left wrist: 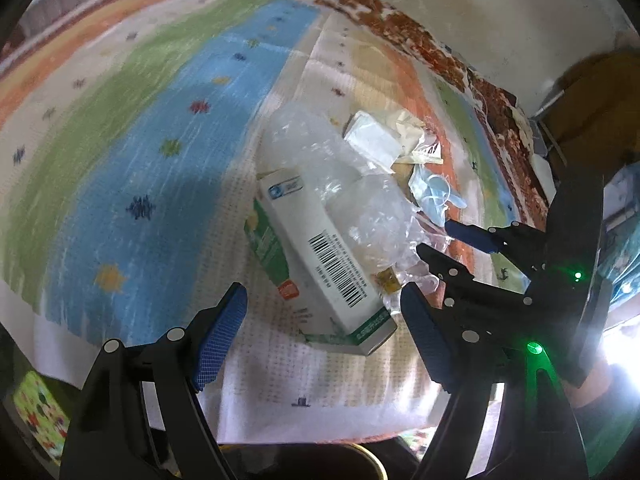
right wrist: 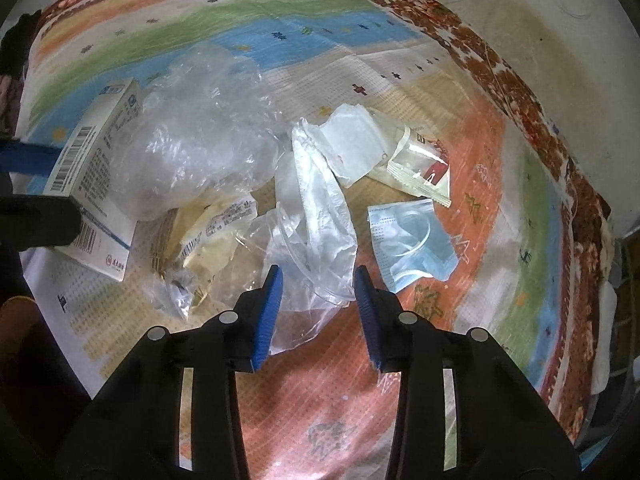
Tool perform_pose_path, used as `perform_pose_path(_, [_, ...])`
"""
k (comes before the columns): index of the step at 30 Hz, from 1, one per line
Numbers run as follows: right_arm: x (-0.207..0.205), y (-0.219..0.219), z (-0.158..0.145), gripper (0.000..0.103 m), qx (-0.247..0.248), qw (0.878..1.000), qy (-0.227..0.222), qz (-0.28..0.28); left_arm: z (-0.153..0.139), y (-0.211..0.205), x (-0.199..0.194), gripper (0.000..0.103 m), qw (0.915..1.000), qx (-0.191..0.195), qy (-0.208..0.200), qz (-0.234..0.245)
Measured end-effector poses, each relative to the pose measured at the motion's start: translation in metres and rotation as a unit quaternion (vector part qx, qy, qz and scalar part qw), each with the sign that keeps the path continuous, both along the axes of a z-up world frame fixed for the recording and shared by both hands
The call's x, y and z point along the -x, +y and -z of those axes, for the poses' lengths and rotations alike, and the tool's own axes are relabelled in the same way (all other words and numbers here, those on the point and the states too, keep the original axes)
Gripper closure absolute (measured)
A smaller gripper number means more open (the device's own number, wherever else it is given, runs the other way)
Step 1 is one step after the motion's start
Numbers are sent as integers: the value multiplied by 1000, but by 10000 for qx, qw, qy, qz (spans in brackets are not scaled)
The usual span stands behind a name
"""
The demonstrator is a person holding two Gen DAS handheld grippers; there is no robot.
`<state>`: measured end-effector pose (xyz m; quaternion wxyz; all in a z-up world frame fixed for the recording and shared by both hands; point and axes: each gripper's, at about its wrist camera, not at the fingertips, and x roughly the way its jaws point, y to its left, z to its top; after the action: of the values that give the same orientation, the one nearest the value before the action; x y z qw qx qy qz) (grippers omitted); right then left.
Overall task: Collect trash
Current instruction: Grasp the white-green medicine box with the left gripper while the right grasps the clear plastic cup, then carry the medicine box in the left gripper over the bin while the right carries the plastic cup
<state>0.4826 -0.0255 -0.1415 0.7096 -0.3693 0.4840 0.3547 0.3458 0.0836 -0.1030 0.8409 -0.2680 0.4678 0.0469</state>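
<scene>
We saw the clear crumpled plastic film (right wrist: 308, 280) between the right gripper's (right wrist: 316, 312) unclamped jaws; left gripper (left wrist: 324, 336) gaped round the white barcoded carton (left wrist: 320, 256) (far end hidden at twelve o'clock).

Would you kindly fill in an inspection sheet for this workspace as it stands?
Surface: striped woven mat, flat.
Job's things: white carton on its side; crumpled clear bags; blue face mask; white mask; sachets; all heaped mid-mat.
Clutter: nothing seen beyond the trash.
Grippers: left gripper open, straddling the carton's near end; right gripper around clear plastic film, pads not pressing.
Cables: thin wire on the floor.
Surroundings: pale stained floor; brown furniture.
</scene>
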Motion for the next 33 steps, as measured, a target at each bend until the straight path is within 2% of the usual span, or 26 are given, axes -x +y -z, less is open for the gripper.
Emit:
perform_pose_path(2, [0, -2, 0, 76, 4, 9999, 102, 0, 0, -3, -1, 26, 9998, -176, 6, 49])
perform_pose_path(9, [1, -13, -5, 87, -100, 9991, 409, 105, 7, 10, 10, 30, 10000, 36, -2, -77])
perform_pose_path(11, [-1, -14, -4, 94, -159, 9985, 478, 200, 9, 13, 12, 41, 9999, 90, 11, -102])
perform_pose_path(16, [-3, -23, -5, 97, -475, 9949, 740, 496, 19, 23, 19, 64, 9995, 284, 73, -147])
perform_pose_path(19, [-4, -28, -7, 99, -649, 9916, 849, 725, 20, 26, 23, 65, 9991, 386, 31, -151])
perform_pose_path(33, [22, -49, -31, 99, -1250, 9778, 943, 1390, 9, 35, 52, 73, 9994, 213, -128, -240])
